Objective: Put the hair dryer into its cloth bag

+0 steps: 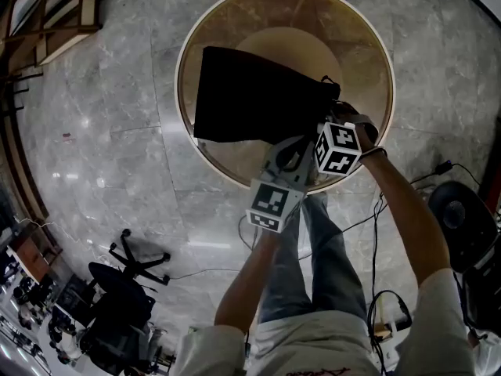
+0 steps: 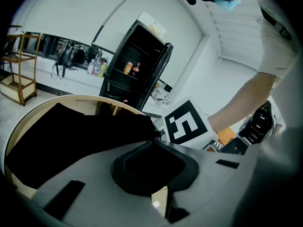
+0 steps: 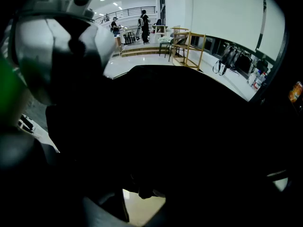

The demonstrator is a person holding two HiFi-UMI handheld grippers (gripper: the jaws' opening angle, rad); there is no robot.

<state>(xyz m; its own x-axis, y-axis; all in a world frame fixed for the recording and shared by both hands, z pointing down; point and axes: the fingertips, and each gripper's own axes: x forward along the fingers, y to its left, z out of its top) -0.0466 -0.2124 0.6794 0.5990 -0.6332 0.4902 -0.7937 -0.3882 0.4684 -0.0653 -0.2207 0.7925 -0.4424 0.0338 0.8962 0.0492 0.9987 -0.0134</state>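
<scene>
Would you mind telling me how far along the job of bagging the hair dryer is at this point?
Done: no hair dryer shows anywhere, so it may already be inside the cloth bag lying on the round table, unconfirmed. In hand: the left gripper seems to pinch the bag's mouth end, the right gripper beside it. Left: probably closing the bag.

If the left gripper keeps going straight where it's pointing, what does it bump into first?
Most likely the black bag lying on the table, just past the grey hair dryer at its jaws. How near the bag is, I can't tell for sure.
</scene>
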